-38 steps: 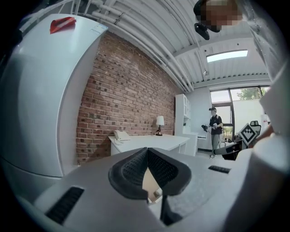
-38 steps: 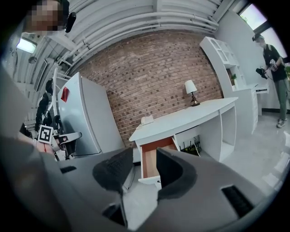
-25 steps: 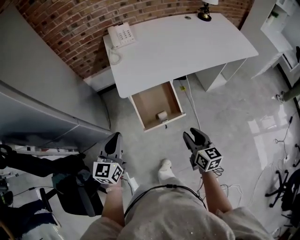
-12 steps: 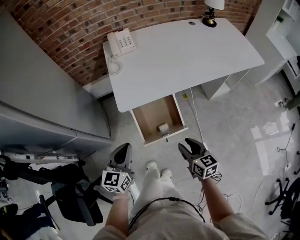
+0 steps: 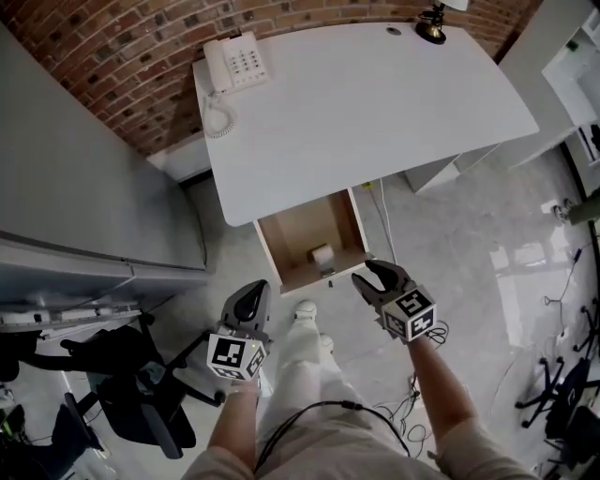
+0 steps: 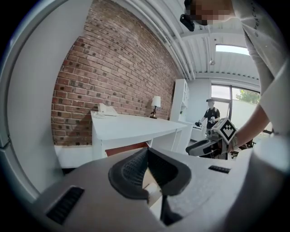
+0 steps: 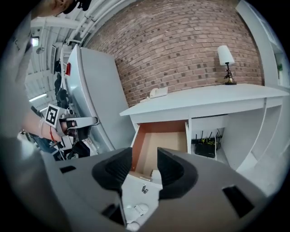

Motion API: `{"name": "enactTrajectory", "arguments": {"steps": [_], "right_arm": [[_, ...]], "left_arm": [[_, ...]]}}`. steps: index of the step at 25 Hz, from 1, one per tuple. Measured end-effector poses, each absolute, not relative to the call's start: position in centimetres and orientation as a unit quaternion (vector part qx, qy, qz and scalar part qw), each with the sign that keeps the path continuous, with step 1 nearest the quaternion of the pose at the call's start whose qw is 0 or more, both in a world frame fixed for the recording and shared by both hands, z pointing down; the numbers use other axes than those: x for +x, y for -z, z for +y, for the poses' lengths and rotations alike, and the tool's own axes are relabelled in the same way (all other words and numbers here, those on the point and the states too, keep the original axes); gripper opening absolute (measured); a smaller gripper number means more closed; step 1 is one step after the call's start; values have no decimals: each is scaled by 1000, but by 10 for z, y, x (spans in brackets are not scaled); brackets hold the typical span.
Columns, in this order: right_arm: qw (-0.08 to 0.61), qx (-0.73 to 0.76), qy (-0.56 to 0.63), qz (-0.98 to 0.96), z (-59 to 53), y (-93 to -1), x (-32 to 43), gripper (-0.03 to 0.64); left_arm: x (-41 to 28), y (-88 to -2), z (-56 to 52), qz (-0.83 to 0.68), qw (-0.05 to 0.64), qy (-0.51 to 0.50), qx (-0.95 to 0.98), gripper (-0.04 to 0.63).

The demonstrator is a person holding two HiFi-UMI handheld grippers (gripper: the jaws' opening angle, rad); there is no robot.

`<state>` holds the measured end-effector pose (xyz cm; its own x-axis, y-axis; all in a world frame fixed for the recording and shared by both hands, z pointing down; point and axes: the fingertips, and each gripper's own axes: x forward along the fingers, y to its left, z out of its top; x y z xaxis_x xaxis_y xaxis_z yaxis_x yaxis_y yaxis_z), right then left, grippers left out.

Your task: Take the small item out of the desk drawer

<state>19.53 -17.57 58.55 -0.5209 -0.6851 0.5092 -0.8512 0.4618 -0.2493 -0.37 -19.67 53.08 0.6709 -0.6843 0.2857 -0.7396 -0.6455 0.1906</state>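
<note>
The white desk (image 5: pixel 375 103) has its wooden drawer (image 5: pixel 298 230) pulled open below the front edge. A small white roll-like item (image 5: pixel 322 253) lies near the drawer's front. My right gripper (image 5: pixel 367 276) hovers just right of the drawer's front corner, open and empty. Its own view looks between the pads into the drawer (image 7: pixel 163 140), with the small item (image 7: pixel 156 174) low between them and the right gripper (image 7: pixel 144 158) short of it. My left gripper (image 5: pixel 251 292) hangs below and left of the drawer, shut and empty; in its own view the left gripper (image 6: pixel 146 154) points toward the desk (image 6: pixel 131 124).
A white telephone (image 5: pixel 234 64) and a lamp (image 5: pixel 433 23) stand at the desk's back. A grey cabinet (image 5: pixel 75 187) fills the left, a black office chair (image 5: pixel 131 394) stands lower left. Cables (image 5: pixel 562 375) lie on the floor at right. The person's shoes (image 5: pixel 305 309) are below the drawer.
Both grippers have moved forward and down toward the drawer. The right one now sits by the drawer's front right corner; the left stays shut.
</note>
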Motion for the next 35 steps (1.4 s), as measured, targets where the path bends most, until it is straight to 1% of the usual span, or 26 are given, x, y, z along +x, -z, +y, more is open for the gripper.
{"name": "enactTrajectory", "arguments": {"steps": [2,9,18,26,35], "right_arm": [[188,444,-239,-843,-183,-596,192,181],[288,353,-195,-868,-210,-640,167,181],[370,271,-168,-873,-229,-699,153,181],[486,177,-125,-847,-231,-760,151,187],[567,93,-108,-811,-235,-810,141,210]], "left_arm": [[-8,-541,-202,-401,154,-95,898,5],[-11,-573,-223,-411,165,-96,892,5],[-6,-615,-242,-413,172,-89,890,5],[1,-644,-259,-412,166,-86,892,5],[5,-665,-269,-413,154,-82,894,5]]}}
